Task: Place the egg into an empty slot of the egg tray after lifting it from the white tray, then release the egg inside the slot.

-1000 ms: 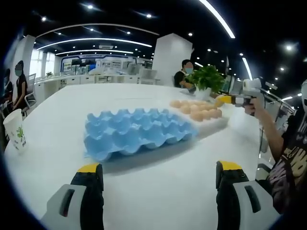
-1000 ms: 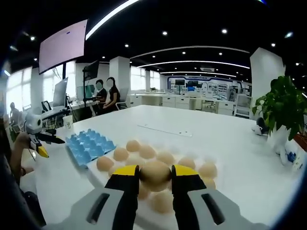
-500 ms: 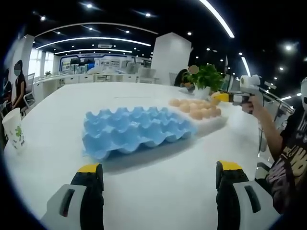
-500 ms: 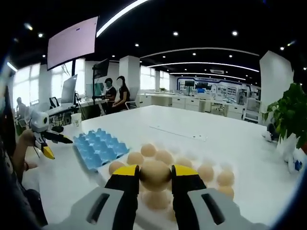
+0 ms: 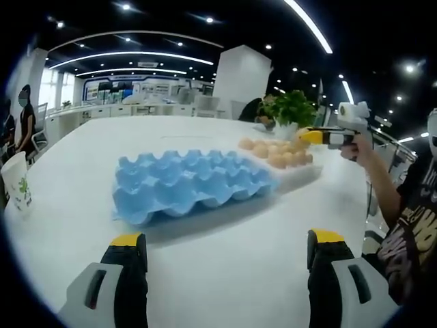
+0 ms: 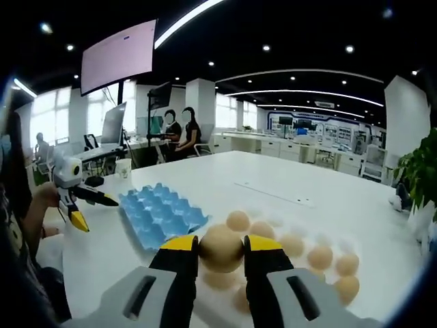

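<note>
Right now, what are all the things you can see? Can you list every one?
egg: one, tan, pinched between the right gripper's jaws, above the white tray.
other eggs: several, tan, on the white tray.
white tray: one, white, beside the egg tray.
egg tray: one, blue, slots empty, on the table.
table: one, white.
paper cup: one, white with green print, table edge.
plant: one, green, far side.
left gripper: yellow-tipped jaws, apart.
right gripper: yellow-tipped jaws.

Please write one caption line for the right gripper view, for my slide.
Right gripper holds an egg between its jaws above the white tray of eggs, with the blue egg tray beside it.
</note>
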Demonstrator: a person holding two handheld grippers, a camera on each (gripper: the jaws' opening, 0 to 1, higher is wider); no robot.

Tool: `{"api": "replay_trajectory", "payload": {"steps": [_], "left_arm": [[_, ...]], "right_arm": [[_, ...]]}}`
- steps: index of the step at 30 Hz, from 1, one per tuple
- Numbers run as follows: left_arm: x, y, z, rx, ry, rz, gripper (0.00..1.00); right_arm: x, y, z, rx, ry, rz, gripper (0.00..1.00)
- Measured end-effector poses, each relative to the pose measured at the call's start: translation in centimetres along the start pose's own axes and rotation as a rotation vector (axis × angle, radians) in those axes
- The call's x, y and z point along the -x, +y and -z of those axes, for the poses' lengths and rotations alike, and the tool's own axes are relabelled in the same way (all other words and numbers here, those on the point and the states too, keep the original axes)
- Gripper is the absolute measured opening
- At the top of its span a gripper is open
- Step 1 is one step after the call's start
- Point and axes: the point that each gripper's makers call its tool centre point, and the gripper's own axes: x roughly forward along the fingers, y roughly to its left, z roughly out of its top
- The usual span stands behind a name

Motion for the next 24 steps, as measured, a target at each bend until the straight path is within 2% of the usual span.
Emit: {"api": "replay_trajectory", "payload": {"steps": [24], "left_arm": [[-0.3,-0.2,0.3,-0.004,0.013,0.011,1.00]], "right_arm": [[-3.1,5.4,-0.1,0.040,0.016,-0.127,0.27]]}}
